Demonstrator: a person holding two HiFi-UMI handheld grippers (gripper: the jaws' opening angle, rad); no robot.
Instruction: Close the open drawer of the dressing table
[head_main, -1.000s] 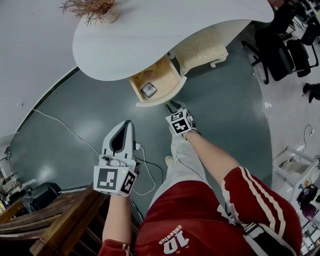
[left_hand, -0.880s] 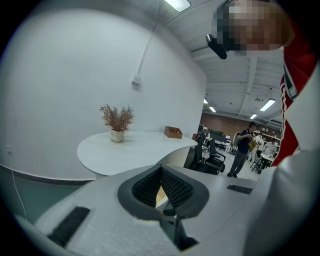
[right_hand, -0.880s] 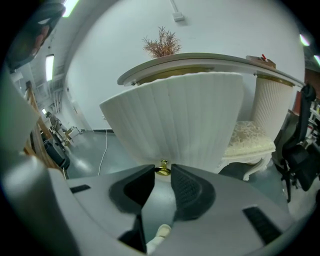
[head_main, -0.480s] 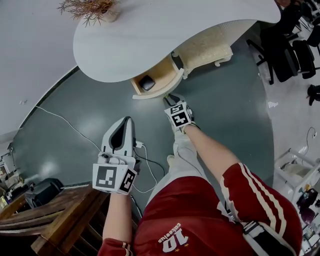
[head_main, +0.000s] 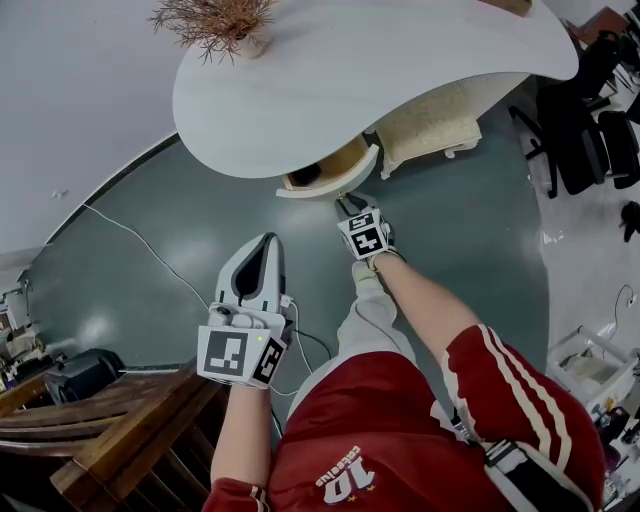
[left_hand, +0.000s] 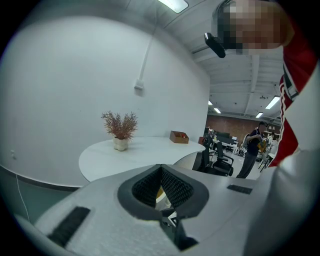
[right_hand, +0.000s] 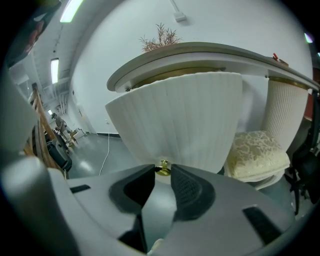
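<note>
The right gripper (head_main: 343, 200) has its fingers clamped on the small brass knob (right_hand: 163, 167) of the drawer (head_main: 330, 180). The ribbed drawer front stands directly ahead of those fingers, and only a narrow strip of the drawer juts out from under the bench (head_main: 330, 90). The left gripper (left_hand: 160, 166) hangs well back from the drawer, fingers together and empty.

The knob is small and round, so the fingertips could slip off it under a push. An off-centre shove might skew the drawer in its runners, and a hard one would slam it.

Only the right gripper view shows the knob between the fingers, because in the head view the marker cube covers it. Only the head view shows how much drawer is left out.
</note>
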